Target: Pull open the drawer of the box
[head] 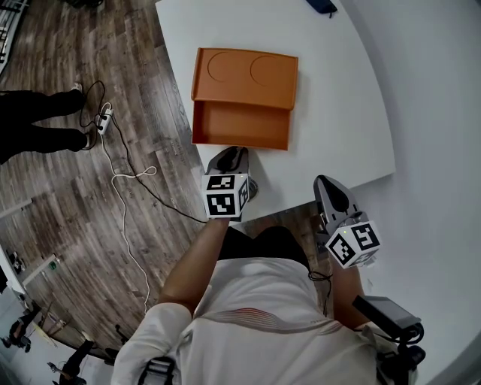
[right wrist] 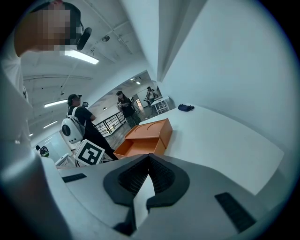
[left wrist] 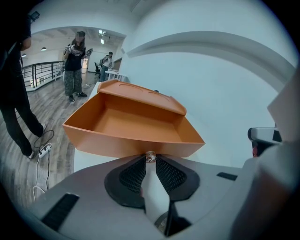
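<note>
1. My left tongs [left wrist: 150,159] are closed on the small metal knob [left wrist: 150,156] at the middle of the drawer front; the two pads pinch it right at their tips.
2. The drawer [head: 240,124] stands pulled out of the orange box [head: 246,75] towards me. Its inside is bare orange, and its front wall is just ahead of my left tongs.
3. The box sits on the white table [head: 353,113], near the table's left edge. Its flat top has two round recesses [head: 225,68] side by side.
4. My right tongs [right wrist: 149,158] are closed with nothing between them; the tips meet. They hover over the near edge of the table, well apart from the box and to the right of it.
5. The marker cube [head: 224,195] of my left tongs is just off the table's near edge, above my lap.
6. A dark small thing [head: 322,6] lies at the far end of the table; I cannot tell what it is.
7. To the left, on the wooden floor [head: 90,225], a white cable [head: 124,177] winds away from a power strip [head: 104,120], and a person's dark-trousered legs [head: 37,120] are beside it.
</note>
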